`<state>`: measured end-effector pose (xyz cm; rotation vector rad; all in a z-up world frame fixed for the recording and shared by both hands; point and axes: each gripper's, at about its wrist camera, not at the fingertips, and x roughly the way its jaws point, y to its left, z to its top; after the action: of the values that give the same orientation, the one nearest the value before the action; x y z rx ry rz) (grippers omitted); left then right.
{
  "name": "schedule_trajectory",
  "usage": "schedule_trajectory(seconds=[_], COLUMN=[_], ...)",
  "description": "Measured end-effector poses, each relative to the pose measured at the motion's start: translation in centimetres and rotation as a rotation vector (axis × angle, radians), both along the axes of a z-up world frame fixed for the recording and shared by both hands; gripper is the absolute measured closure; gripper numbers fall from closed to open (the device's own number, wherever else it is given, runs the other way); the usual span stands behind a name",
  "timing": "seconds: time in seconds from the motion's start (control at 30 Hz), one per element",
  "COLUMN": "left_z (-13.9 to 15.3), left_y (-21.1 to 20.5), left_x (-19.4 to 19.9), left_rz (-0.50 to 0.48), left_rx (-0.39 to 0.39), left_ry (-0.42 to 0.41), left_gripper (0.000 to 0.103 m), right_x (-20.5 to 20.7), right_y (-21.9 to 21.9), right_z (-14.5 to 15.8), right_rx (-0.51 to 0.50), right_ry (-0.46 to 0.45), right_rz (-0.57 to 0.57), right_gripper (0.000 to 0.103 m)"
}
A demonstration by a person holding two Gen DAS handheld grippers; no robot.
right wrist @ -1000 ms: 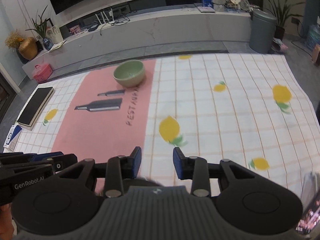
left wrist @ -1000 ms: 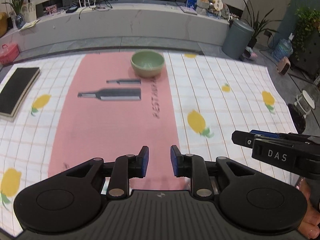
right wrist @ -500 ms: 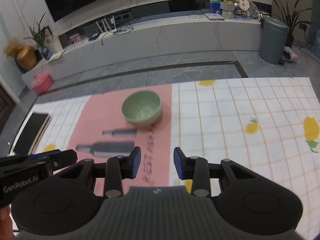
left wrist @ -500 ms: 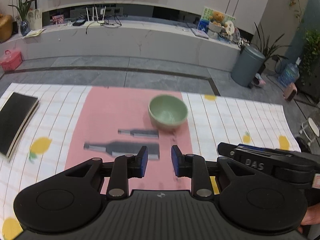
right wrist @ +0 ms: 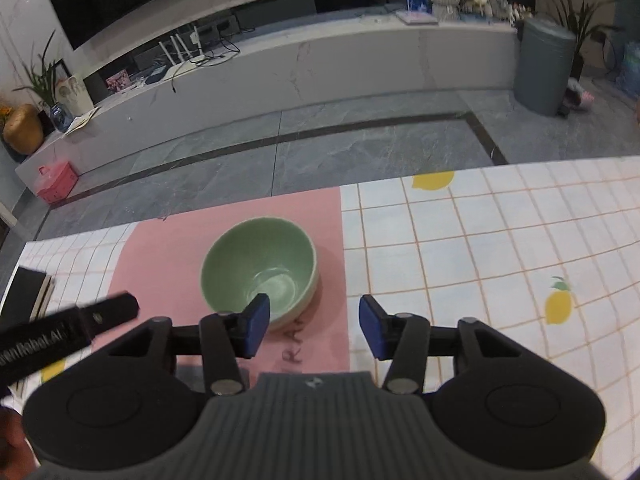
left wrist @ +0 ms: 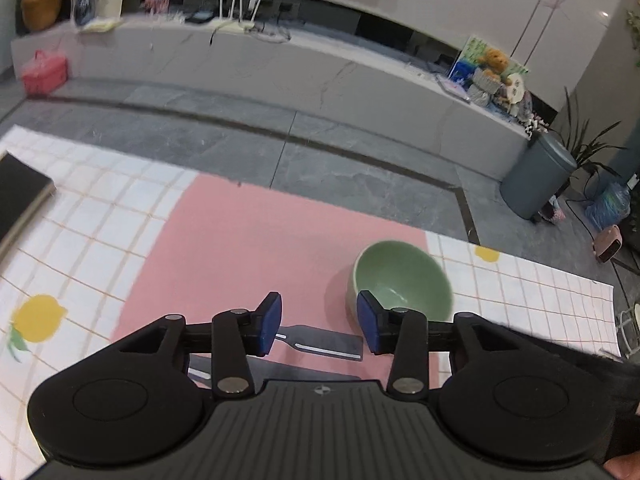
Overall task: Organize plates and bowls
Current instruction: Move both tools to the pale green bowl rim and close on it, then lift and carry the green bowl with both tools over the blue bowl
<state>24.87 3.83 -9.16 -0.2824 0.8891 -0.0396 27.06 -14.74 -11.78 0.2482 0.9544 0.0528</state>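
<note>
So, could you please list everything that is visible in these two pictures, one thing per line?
bowl: one, pale green, upright and empty on the pink mat
mat: one, pink, with printed grey knife shapes, on the tablecloth
tablecloth: one, white checks with yellow lemons
book: one, black, at the cloth's left edge
bin: one, grey, on the floor
box: one, pink, on the floor
left gripper: open, nothing between the jaws, just been opening
right gripper: open, empty, just been opening
</note>
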Motion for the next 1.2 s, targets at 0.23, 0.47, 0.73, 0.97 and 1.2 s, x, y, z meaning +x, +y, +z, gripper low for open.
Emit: schedule_trajectory(seconds=[0.23,0.47,0.73,0.97,1.2], left_z=[-2.7,-3.7,-4.5,-4.1,-2.5], left_y=[0.0,-0.6,-2.0,-3.3,-3.5], left_x=[2.5,3.6,4.8,4.7,2.5], left_rz=[0.035,0.035,0.013,-0.003,0.003], left_rx=[-0.054,-0.126,-0.098,0.001,0.018], left_ry=[0.065,0.075,0.101,0.124,0.137], left_gripper=[0.054,0.054,0.077,0.093,0.094], right_x=[2.8,4.0,4.6,4.4,2.5], right_y=[-0.6,-0.3,0.0,0.1,0.1], right_z=[-1.7,-3.5,-4.3,-4.1,-2.4], right_rx=[0.045,0.096,0.112,0.116,0.124], right_ry=[0.049,0.098,0.114,0.127,0.142], right_rz=[-0.022,-0.011,0.001,0.006,0.005], right_gripper=[0.057,0.074,0.09,0.093,0.094])
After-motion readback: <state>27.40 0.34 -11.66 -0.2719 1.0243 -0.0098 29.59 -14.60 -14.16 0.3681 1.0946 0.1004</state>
